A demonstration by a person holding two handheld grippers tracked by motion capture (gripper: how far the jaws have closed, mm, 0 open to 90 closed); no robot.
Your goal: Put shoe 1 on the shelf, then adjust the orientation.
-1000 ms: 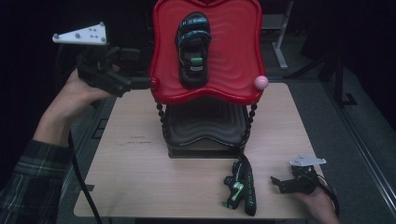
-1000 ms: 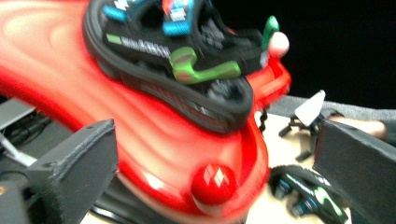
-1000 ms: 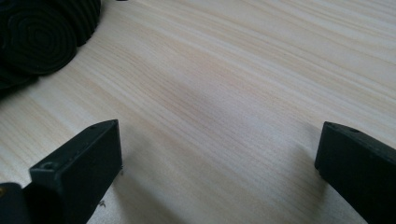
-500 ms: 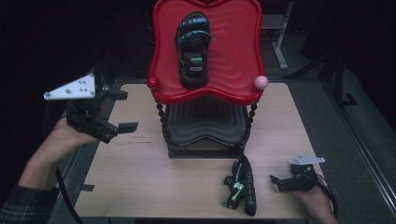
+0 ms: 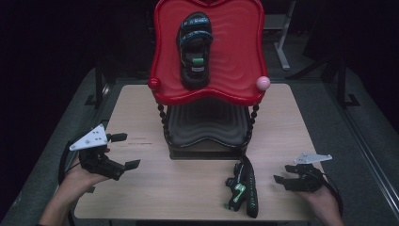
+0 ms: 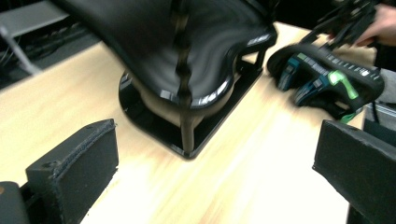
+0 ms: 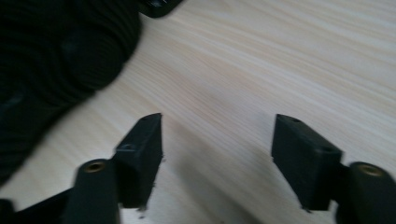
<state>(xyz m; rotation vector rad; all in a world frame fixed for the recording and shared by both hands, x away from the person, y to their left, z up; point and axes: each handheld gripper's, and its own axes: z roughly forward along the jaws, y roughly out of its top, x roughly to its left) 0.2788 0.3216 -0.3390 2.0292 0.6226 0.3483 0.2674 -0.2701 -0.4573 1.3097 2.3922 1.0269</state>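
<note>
Pale wood grain is running under both of my grippers. Nearest to me, I am holding the right gripper (image 5: pixel 282 181) low over the table (image 5: pixel 197 188) at its near right corner, jaws spread apart with nothing between them, and the loose black sandal (image 5: pixel 242 188) with green and teal straps is lying on its side just beside it, to its left. I am holding the left gripper (image 5: pixel 124 150) at the near left edge, jaws also spread wide and empty, pointing across toward the black stand (image 5: pixel 207 136). Farther back, the matching sandal (image 5: pixel 194 49) is sitting sole-down on the red tray (image 5: pixel 235 70) topping that stand, toes pointing away from me.
</note>
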